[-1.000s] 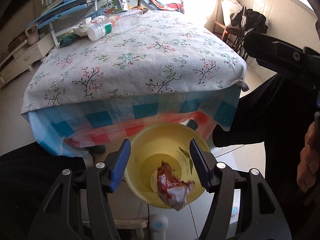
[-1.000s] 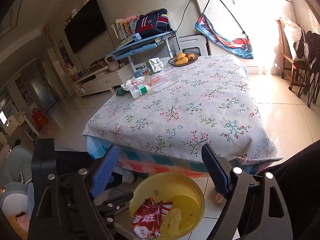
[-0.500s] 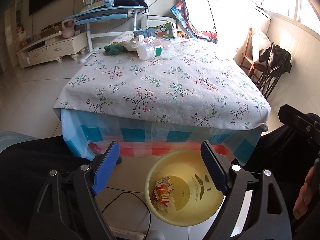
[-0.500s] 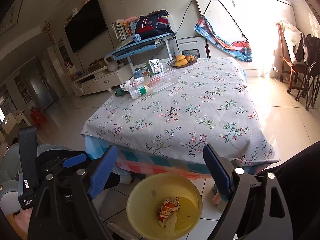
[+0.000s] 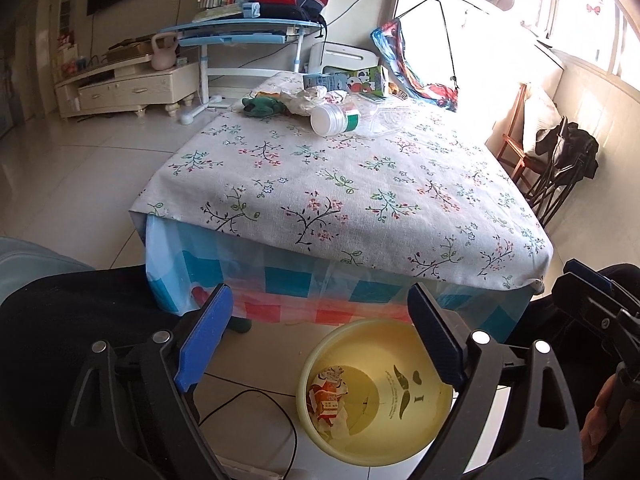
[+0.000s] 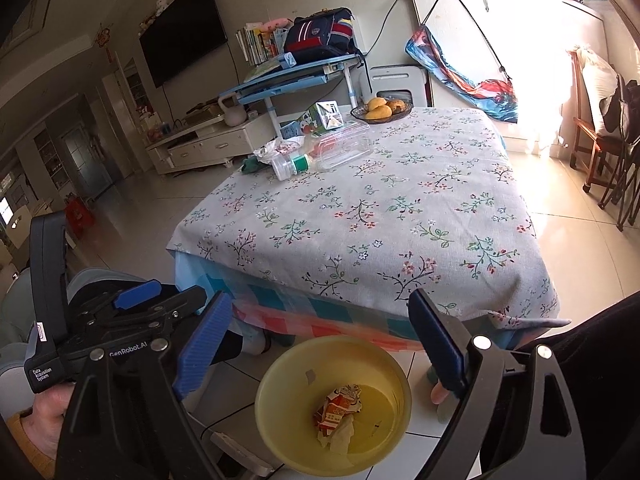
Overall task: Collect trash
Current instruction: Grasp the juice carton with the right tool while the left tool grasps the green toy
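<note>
A yellow bin (image 5: 320,354) (image 6: 280,360) stands on the floor by the near edge of the flowered table (image 5: 360,200) (image 6: 380,220). In it lies a crumpled red-and-white wrapper (image 5: 326,396) (image 6: 338,408). My left gripper (image 5: 319,296) hovers above the bin, its jaws opening with nothing between them. My right gripper (image 6: 320,298) is open and empty beside it. At the table's far side lie a white-capped bottle (image 5: 334,119) (image 6: 290,165), a clear plastic container (image 5: 384,118) (image 6: 344,146), a carton (image 5: 360,79) (image 6: 324,118) and a crumpled white bag (image 5: 308,100) (image 6: 280,148).
A green lump (image 5: 262,106) lies left of the bottle. A fruit bowl (image 6: 382,110) sits at the table's far edge. A cable (image 5: 256,400) runs over the floor tiles left of the bin. Chairs (image 5: 560,168) stand to the right, a blue desk (image 5: 248,36) behind.
The wrapper that hung between the left gripper's jaws now lies in the bin. The left jaws have spread wide, and that gripper rolled level and drew back upward. The right gripper stayed put.
</note>
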Demonstrator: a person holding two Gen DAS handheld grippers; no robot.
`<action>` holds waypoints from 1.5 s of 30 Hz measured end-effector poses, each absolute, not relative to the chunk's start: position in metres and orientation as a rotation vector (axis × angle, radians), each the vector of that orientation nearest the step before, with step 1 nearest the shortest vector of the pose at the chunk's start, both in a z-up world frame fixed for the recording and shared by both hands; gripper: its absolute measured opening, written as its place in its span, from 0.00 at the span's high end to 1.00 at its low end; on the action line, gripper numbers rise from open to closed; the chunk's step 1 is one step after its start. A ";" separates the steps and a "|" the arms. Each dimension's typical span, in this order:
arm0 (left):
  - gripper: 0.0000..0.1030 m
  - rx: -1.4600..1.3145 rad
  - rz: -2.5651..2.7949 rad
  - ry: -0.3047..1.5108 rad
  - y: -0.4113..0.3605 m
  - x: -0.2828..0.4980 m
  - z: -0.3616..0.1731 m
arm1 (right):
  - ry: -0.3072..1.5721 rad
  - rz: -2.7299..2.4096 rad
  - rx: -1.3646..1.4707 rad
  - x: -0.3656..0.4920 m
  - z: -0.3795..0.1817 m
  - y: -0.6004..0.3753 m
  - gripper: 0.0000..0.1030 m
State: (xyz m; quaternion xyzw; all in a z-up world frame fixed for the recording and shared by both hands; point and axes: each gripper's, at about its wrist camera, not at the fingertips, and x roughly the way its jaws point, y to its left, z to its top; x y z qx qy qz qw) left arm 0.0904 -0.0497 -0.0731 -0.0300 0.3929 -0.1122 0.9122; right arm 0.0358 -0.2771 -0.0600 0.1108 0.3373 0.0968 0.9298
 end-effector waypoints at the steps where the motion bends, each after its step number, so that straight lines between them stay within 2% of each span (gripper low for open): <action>1: 0.17 -0.072 -0.228 0.809 -0.048 0.092 -0.072 | 0.694 0.205 0.231 0.037 -0.060 -0.277 0.16; 17: 0.12 -0.115 -0.191 0.761 -0.026 0.149 -0.039 | 0.738 0.314 0.129 0.102 -0.040 -0.267 0.16; 25: 0.12 -0.151 -0.159 0.751 -0.015 0.196 -0.034 | 0.706 0.330 -0.022 0.178 -0.013 -0.261 0.16; 32: 0.11 -0.214 -0.134 0.815 -0.002 0.212 -0.063 | 0.726 0.355 -0.171 0.266 0.004 -0.239 0.13; 45: 0.09 -0.240 -0.148 0.819 0.001 0.225 -0.067 | 0.921 0.383 -0.230 0.373 -0.034 -0.228 0.13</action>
